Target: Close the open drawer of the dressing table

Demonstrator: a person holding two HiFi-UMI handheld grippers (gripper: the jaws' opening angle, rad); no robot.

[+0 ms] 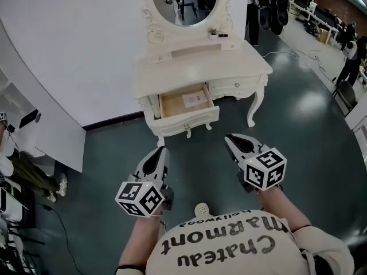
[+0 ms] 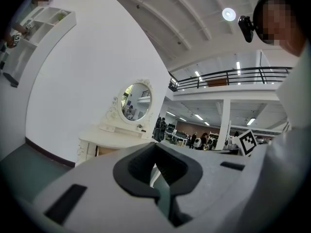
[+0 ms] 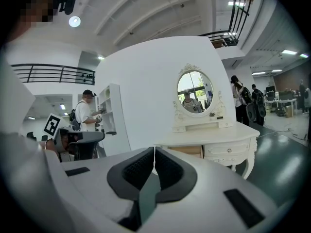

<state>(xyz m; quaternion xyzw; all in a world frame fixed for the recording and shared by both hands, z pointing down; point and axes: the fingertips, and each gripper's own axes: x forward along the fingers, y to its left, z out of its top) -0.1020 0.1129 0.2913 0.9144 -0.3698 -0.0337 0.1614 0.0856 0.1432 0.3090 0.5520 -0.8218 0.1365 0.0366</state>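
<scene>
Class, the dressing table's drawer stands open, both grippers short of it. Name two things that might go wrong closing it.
1. The left gripper and right gripper are shut to narrow tips; an off-centre push on the drawer front might jam it.
2. A hard shove might rock the slim-legged dressing table and topple small items below its mirror.

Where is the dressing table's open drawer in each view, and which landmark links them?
Head view: open drawer, upper centre.
Left gripper view: open drawer, lower left of centre, wood interior showing.
Right gripper view: open drawer, slightly right of centre.
Shared landmark: oval mirror.
</scene>
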